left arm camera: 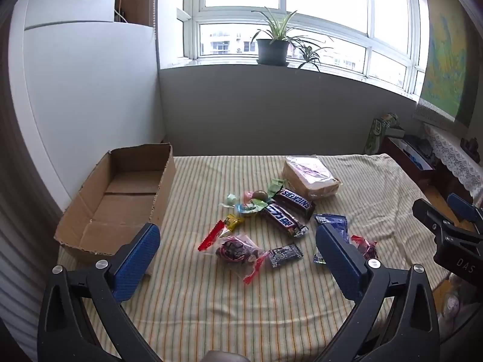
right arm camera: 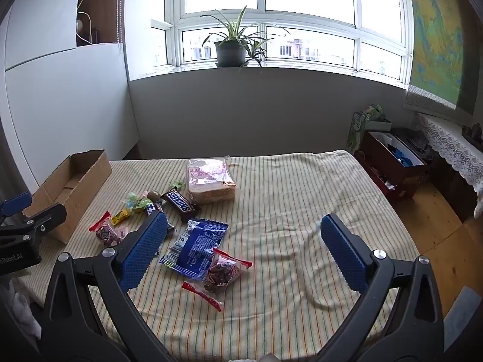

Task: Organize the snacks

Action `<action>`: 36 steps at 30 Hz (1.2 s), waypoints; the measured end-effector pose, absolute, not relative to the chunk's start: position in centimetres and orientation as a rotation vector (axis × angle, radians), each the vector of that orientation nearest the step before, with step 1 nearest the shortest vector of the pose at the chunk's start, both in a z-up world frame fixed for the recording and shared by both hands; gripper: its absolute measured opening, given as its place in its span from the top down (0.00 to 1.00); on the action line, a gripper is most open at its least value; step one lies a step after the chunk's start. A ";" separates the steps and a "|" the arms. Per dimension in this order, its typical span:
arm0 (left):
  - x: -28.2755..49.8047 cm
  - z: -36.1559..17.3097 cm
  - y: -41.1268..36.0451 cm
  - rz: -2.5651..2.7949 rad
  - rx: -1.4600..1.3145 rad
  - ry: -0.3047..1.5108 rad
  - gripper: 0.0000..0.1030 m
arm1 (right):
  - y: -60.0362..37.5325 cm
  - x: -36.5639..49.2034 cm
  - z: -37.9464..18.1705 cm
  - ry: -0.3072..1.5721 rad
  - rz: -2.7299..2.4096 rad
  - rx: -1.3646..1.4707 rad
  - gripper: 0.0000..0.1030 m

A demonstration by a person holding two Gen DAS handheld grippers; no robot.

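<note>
I hold both the left gripper and right gripper spread wide and empty above the loose heap of wrapped snacks, which lies right of the empty brown cardboard box. Thin wrappers overlap, so I could pinch two together or snag the striped cloth.

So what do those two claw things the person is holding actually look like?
Both look alike. The left gripper and right gripper each have two black plastic arms with triangular cut-outs and silver bolts, ending in flat blue pads with a dotted, grippy texture. White lettering is printed on the black bodies. No cables or sleeves show.
</note>
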State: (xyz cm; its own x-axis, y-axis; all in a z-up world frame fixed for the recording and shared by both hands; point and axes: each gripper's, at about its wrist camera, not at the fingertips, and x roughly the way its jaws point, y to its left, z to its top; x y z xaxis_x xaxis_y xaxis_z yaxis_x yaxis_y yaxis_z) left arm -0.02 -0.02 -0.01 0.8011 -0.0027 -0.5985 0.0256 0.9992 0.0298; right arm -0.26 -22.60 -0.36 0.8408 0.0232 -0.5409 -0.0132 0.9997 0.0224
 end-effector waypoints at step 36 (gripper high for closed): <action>-1.6 0.8 0.6 -0.059 -0.024 0.614 0.00 | -22.0 -1.3 0.7 0.521 0.007 -0.003 0.00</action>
State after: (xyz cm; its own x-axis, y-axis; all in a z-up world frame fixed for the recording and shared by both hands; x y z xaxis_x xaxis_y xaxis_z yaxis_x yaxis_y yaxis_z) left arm -1.63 0.59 0.77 0.8156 -0.0624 -0.5752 0.0482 0.9980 -0.0400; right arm -1.29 -21.98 0.66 0.8672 0.0055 -0.4979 -0.0071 1.0000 -0.0013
